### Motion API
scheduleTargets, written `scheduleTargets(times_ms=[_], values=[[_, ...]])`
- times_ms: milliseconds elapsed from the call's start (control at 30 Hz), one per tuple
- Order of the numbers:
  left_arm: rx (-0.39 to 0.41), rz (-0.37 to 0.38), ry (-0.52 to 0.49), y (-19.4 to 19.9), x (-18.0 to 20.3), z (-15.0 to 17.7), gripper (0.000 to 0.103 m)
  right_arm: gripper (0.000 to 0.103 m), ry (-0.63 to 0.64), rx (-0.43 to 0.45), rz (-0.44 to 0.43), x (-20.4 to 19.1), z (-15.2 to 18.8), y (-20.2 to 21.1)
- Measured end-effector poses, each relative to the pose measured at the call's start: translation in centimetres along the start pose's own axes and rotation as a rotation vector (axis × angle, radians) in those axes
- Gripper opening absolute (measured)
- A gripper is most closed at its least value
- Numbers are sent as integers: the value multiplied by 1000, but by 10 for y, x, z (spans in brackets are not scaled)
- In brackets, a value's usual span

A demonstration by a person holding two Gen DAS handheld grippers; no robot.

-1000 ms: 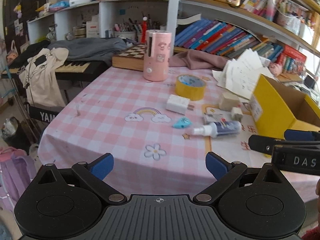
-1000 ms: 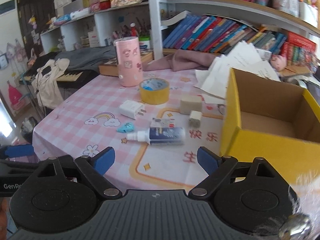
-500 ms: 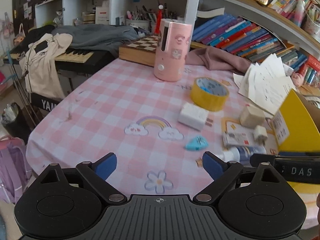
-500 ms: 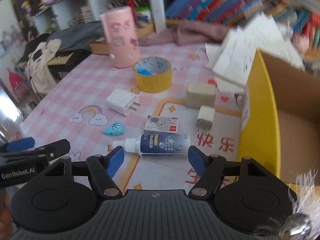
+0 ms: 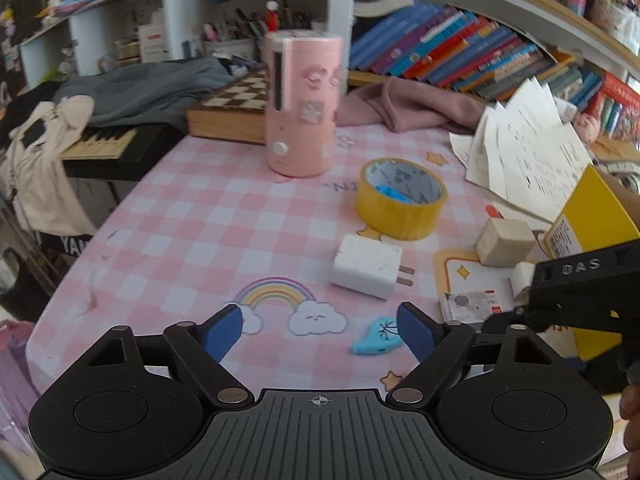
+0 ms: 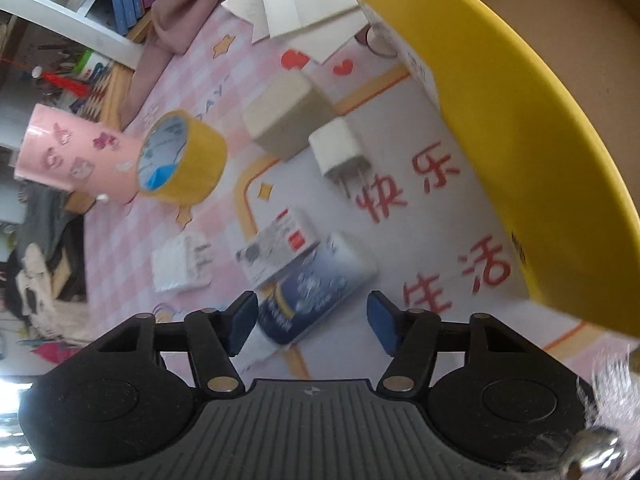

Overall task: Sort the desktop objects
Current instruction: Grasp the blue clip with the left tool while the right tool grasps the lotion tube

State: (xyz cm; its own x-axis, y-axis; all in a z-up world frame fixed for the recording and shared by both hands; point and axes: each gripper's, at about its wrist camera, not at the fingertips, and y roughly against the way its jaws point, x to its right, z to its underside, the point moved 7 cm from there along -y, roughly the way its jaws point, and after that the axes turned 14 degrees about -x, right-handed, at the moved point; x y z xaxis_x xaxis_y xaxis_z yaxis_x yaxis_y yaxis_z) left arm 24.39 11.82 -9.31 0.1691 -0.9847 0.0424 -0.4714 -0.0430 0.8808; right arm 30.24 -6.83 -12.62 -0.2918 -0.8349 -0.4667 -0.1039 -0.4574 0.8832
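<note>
In the right wrist view my right gripper (image 6: 312, 322) hangs low over a blue and white bottle (image 6: 316, 288) that lies on the tablecloth. Its jaws are closing with the bottle between them; the pads do not press on it. A small printed box (image 6: 280, 250) leans on the bottle. My left gripper (image 5: 320, 330) hovers over the rainbow print, jaws closing on nothing. A light blue leaf-shaped piece (image 5: 378, 340) lies just inside its right finger (image 5: 416, 330). A white charger (image 5: 366, 266) and a yellow tape roll (image 5: 400, 198) lie beyond. The right gripper's body (image 5: 580, 292) shows at the right.
A yellow cardboard box (image 6: 520, 120) stands open at the right. A beige block (image 6: 286, 114) and a small white plug (image 6: 342, 152) lie beside it. A pink cylinder (image 5: 302, 104), a chessboard (image 5: 232, 108), loose papers (image 5: 520, 148) and bookshelves stand behind.
Both grippers moved forward over the table and their jaws narrowed. The right one rolled and sank until the bottle lay between its fingers.
</note>
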Motion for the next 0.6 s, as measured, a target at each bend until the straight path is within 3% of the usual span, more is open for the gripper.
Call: scheduleTargets(times_ms=[200,333,600], values=[[-74,36,-85,-23,18,0,72,41,329,68,108,-21,-3,-1],[-105,38,-149,-39,30,1,56,30,520,119,212,-26,1,5],[-104,38,-238,-48,47,10,34,30,695,177,310,-29,7,2]])
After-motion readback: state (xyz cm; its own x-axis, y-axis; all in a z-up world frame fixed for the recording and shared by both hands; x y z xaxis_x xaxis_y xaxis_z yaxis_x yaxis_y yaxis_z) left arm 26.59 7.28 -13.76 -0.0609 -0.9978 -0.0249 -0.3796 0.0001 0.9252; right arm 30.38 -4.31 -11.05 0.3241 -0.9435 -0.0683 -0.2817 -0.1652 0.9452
